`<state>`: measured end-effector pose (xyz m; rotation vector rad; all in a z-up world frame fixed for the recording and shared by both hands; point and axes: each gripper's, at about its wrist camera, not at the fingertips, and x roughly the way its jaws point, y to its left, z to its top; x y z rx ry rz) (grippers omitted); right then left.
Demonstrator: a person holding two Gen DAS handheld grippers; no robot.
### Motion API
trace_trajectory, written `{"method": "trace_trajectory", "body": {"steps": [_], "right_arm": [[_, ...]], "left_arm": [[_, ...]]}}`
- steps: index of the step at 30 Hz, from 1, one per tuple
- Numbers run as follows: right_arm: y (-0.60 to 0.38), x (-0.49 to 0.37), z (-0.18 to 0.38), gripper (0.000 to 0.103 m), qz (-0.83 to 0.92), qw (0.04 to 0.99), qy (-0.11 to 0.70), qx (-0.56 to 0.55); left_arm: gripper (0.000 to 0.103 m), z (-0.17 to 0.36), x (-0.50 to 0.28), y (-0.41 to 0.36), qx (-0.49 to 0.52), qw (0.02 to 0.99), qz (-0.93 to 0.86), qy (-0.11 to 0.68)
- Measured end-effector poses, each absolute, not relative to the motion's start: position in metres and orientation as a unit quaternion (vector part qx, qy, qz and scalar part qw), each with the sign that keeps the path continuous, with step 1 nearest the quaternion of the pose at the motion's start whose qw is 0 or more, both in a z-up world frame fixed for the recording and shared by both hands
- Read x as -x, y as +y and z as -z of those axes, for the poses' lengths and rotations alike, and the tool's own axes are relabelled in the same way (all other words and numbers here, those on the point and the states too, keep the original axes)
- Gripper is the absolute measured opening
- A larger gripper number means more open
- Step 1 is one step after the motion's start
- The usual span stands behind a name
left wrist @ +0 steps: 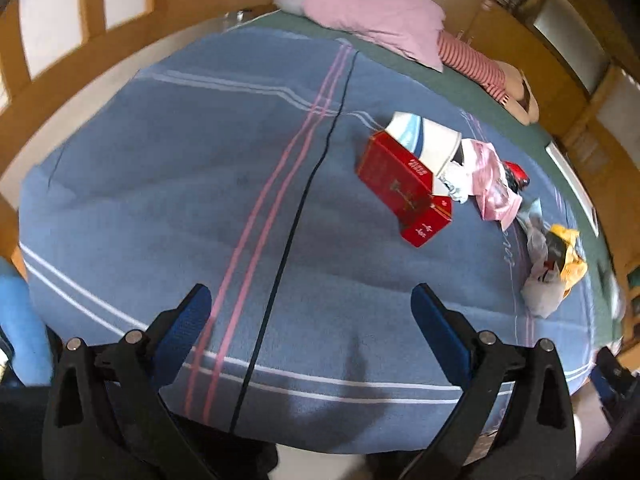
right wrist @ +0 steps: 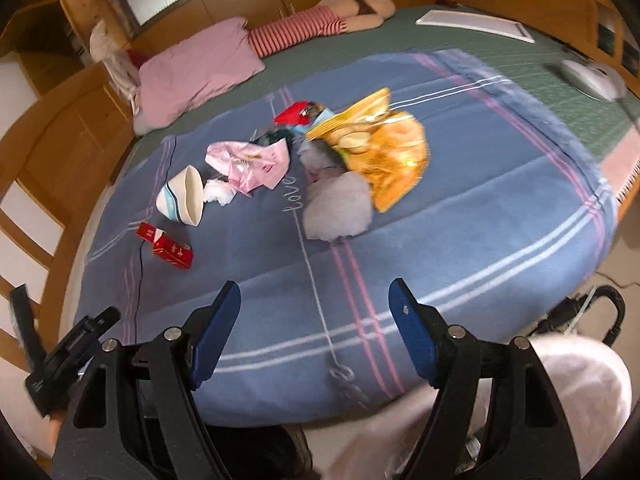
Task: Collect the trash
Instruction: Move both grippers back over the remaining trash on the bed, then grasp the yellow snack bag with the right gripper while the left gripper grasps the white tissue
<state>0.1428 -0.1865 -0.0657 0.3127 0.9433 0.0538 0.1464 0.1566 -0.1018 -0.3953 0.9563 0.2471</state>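
Trash lies scattered on a blue blanket (left wrist: 160,160) spread over a bed. A red carton (left wrist: 404,188) sits beside a white paper bowl (left wrist: 428,140), a pink wrapper (left wrist: 492,180) and a yellow snack bag (left wrist: 566,256). My left gripper (left wrist: 312,300) hangs wide open above bare blanket, well short of the carton. The right wrist view shows the red carton (right wrist: 170,248), paper bowl (right wrist: 184,196), pink wrapper (right wrist: 252,164), yellow snack bag (right wrist: 384,148) and a crumpled white bag (right wrist: 338,212). My right gripper (right wrist: 316,292) is open and holds nothing, near the blanket's front edge, short of the white bag.
A pink pillow (right wrist: 200,68) and a striped stuffed toy (right wrist: 300,32) lie on the green sheet (right wrist: 460,40) at the bed's far side. Wooden cabinets (right wrist: 80,140) surround the bed. A white sheet of paper (right wrist: 476,24) and a white device (right wrist: 592,76) rest at the far right.
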Motion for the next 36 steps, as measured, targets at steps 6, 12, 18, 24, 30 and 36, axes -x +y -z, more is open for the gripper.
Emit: {"method": "trace_trajectory", "body": {"steps": [6,12,18,24,30,36], "right_arm": [[-0.164,-0.204,0.082,0.078,-0.032,0.881,0.456,-0.120],[-0.136,-0.267,0.104,0.082,0.011,0.892,0.451,-0.041],[-0.121,-0.298,0.135,0.078,0.006,0.885,0.465,-0.025],[-0.097,-0.294,0.140,0.016,-0.061,0.877,0.476,0.010],[-0.083,-0.281,0.143,0.008,-0.118,0.856,0.503,-0.025],[-0.060,-0.252,0.129,0.009,-0.253,0.811,0.526,-0.037]], "left_arm": [[0.100,0.106,-0.146,0.160,0.205,0.856,-0.136,0.455],[0.100,0.105,-0.154,0.145,0.162,0.863,-0.134,0.459],[0.100,0.106,-0.160,0.137,0.132,0.867,-0.134,0.462],[0.100,0.106,-0.160,0.146,0.162,0.862,-0.146,0.458],[0.100,0.106,-0.155,0.158,0.194,0.858,-0.158,0.449],[0.100,0.107,-0.147,0.177,0.244,0.848,-0.176,0.436]]}}
